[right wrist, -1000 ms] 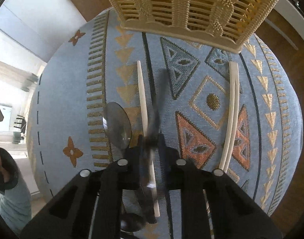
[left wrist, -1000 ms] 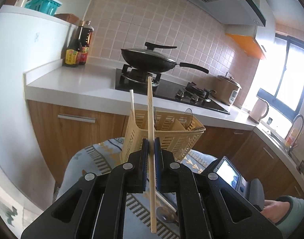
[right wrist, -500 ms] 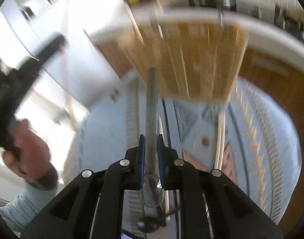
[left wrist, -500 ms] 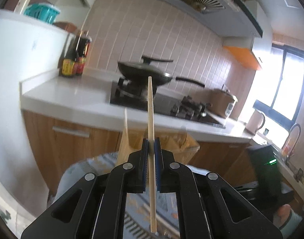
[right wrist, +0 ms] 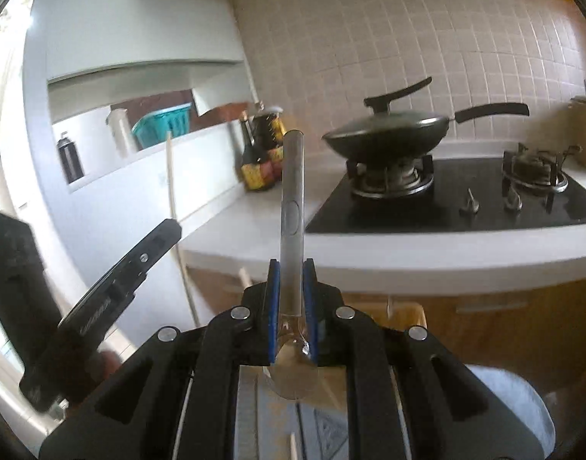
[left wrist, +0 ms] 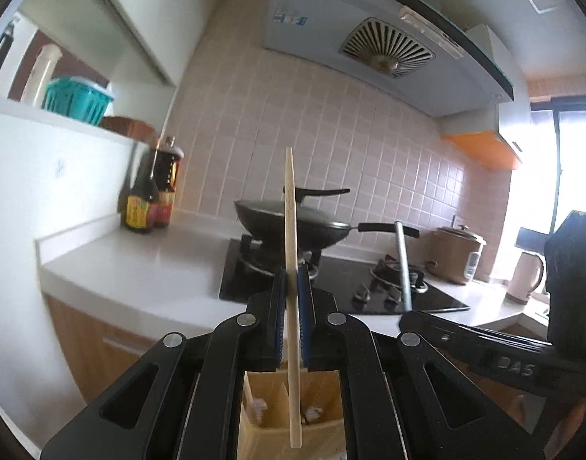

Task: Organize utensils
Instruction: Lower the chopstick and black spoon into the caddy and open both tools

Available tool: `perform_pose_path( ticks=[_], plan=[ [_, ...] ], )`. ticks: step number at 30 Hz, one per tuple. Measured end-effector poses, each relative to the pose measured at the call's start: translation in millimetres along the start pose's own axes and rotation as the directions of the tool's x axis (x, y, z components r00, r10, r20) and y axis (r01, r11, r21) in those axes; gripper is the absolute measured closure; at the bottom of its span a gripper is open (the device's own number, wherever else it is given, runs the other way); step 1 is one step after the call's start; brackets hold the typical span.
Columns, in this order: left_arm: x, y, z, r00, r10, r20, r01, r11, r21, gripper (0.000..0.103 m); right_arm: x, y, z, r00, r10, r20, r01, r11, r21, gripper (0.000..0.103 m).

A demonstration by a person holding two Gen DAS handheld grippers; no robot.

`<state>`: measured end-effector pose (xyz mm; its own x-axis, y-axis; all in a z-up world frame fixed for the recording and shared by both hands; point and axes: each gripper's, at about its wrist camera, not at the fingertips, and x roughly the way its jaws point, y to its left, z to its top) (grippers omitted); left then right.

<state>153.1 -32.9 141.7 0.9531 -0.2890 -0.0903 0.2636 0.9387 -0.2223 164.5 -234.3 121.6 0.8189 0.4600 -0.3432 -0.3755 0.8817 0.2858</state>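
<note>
Two handheld grippers are raised in front of a kitchen counter, each pinching one utensil. The left gripper (left wrist: 289,299) has its blue pads pressed tight on a single wooden chopstick (left wrist: 291,230), which stands nearly upright, its top reaching above the gripper and its lower end hanging over a yellow utensil basket (left wrist: 262,395) seen through the gap in the gripper body. Only a slice of that basket shows; one divider and some pale shapes inside are hard to make out. The right gripper (right wrist: 291,291) has its pads closed on one metal spoon (right wrist: 293,199), handle pointing up and away, the bowl near the camera and partly cut off by the jaws. In the right wrist view the left gripper appears at the left, with its chopstick. Below lies a patterned blue cloth (right wrist: 515,395), mostly hidden. On the far counter stand two dark sauce bottles (left wrist: 149,199), one lidded black wok (left wrist: 293,222) on a two-burner hob (right wrist: 465,195), one rice cooker (left wrist: 456,253) and one kettle (left wrist: 527,276), washed out by window glare.
</note>
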Motion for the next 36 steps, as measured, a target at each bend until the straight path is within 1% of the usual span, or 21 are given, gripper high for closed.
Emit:
perform_pose_path(
  ticks=[2,3,4,5,7,8,11,13,17,19,21,24,28,30,32,33,34,36],
  plan=[
    [5.3,-2.7,-2.4,1.000,0.018,0.020,-0.018,1.000,0.013,0.099,15.8,2.4,-2.1,0.999,-0.041,0.014,0.042,0.999,-0.027,0.093],
    [9.4,-5.3,-6.1,0.998,0.056,0.042,-0.058,0.998,0.033,0.099,19.1,-1.1,-3.8,0.999,-0.050,0.016,0.051,0.998,-0.035,0.093],
    [12.2,-5.6,-9.6,0.995,0.078,0.058,-0.080,0.996,0.043,0.099,25.5,-0.3,-7.1,0.998,-0.065,0.027,0.066,0.996,-0.055,0.093],
    [14.4,-4.5,-12.3,0.994,0.088,0.063,-0.091,0.995,0.043,0.099,31.3,0.2,-10.8,0.994,-0.099,0.045,0.102,0.992,-0.074,0.093],
    [22.8,1.7,-19.7,0.994,0.092,0.053,-0.093,0.995,0.019,0.099,42.6,-2.5,-17.3,0.989,-0.137,0.062,0.143,0.985,-0.102,0.093],
    [26.9,5.2,-22.6,0.995,0.085,0.047,-0.085,0.996,0.005,0.099,47.4,-4.3,-20.5,0.988,-0.144,0.060,0.150,0.983,-0.105,0.093],
    [36.0,12.2,-28.7,0.995,0.092,0.041,-0.092,0.996,-0.007,0.099,57.3,-9.0,-28.0,0.987,-0.153,0.048,0.158,0.981,-0.110,0.093],
    [39.2,13.4,-31.7,0.996,0.089,0.032,-0.089,0.996,-0.006,0.099,63.3,-9.6,-33.4,0.988,-0.148,0.031,0.151,0.981,-0.120,0.093],
    [42.0,13.2,-38.0,0.995,0.092,0.026,-0.092,0.996,0.005,0.099,66.6,-4.4,-43.3,0.988,-0.154,0.032,0.157,0.975,-0.154,0.093],
    [41.5,13.8,-40.8,0.996,0.091,0.019,-0.092,0.996,0.008,0.099,67.2,-3.3,-46.7,0.988,-0.155,0.018,0.156,0.974,-0.163,0.093],
    [41.0,15.2,-42.5,0.996,0.085,0.000,-0.085,0.996,0.007,0.099,68.1,-4.1,-52.9,0.989,-0.149,-0.003,0.146,0.974,-0.172,0.093],
    [39.0,16.0,-49.2,0.997,0.078,-0.020,-0.077,0.997,0.016,0.099,65.7,-3.4,-61.1,0.987,-0.158,-0.002,0.155,0.969,-0.190,0.093],
    [37.0,24.2,-56.3,0.997,0.061,-0.052,-0.062,0.998,-0.012,0.098,58.5,-5.8,-64.0,0.990,-0.137,-0.017,0.132,0.976,-0.175,0.092],
    [32.9,28.6,-56.8,0.996,0.043,-0.072,-0.045,0.999,-0.021,0.093,54.2,-3.7,-64.4,0.991,-0.129,-0.033,0.121,0.975,-0.188,0.092],
    [27.3,30.8,-55.0,0.996,0.035,-0.079,-0.036,0.999,-0.022,0.092,44.9,-1.4,-64.3,0.993,-0.108,-0.049,0.097,0.976,-0.193,0.091],
    [22.3,32.8,-53.0,0.996,0.023,-0.086,-0.025,0.999,-0.021,0.089,40.1,-0.9,-64.1,0.994,-0.093,-0.059,0.081,0.978,-0.190,0.088],
    [19.0,33.6,-52.0,0.996,0.015,-0.091,-0.017,1.000,-0.021,0.083,36.1,-0.4,-64.2,0.994,-0.087,-0.064,0.074,0.980,-0.186,0.087],
    [8.1,35.6,-48.9,0.995,0.012,-0.096,-0.014,1.000,-0.016,0.080,26.7,0.3,-64.7,0.994,-0.078,-0.073,0.064,0.982,-0.176,0.087]
  ],
)
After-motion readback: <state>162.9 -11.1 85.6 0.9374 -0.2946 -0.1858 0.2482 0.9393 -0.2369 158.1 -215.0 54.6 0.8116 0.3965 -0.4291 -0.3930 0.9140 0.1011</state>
